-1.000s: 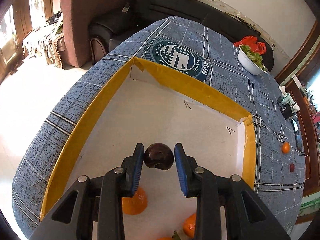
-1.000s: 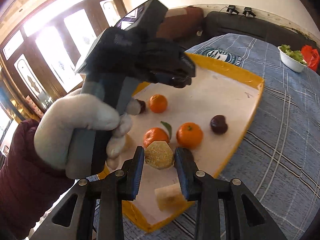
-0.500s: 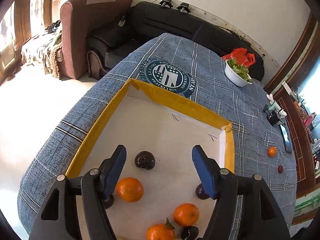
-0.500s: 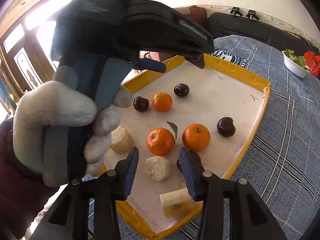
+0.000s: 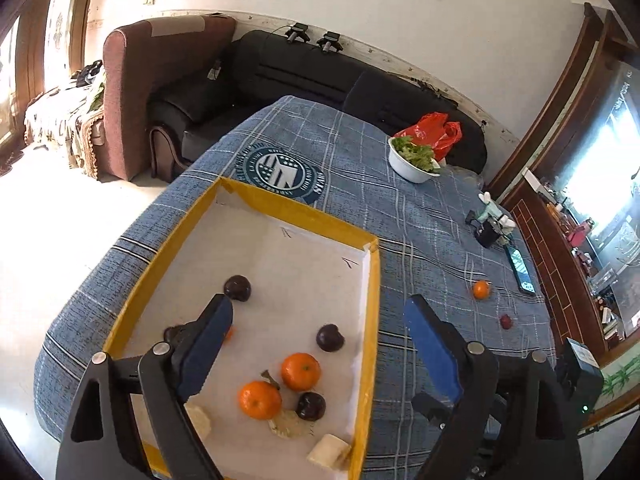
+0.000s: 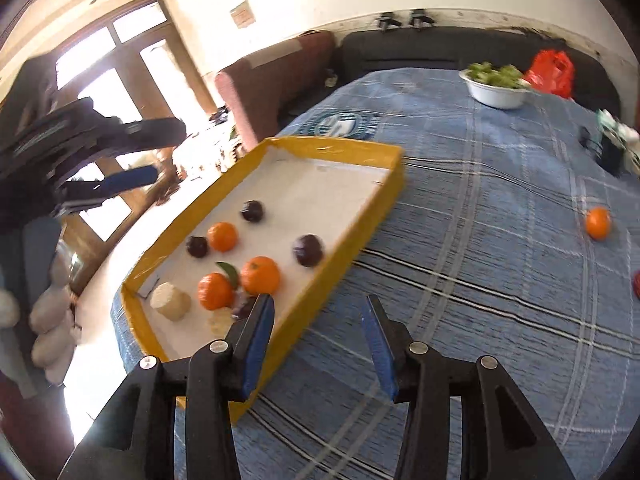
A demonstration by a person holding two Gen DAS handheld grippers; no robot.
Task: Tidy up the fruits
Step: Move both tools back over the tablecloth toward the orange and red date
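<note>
Orange-rimmed tray [image 5: 374, 312] now holds your dropped plum [image 5: 237, 288] and peeled piece [image 5: 286, 424], both left gripper [image 5: 316, 344] and right gripper [image 6: 318, 346] spread wide and empty, swinging toward the loose orange [image 6: 598, 222] on the cloth next.

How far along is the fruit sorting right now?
Mostly done: the yellow-rimmed tray already holds oranges, dark plums and pale peeled pieces. Nothing is in hand; left gripper and right gripper are open. Left on the tablecloth: one orange and a small red fruit.
</note>
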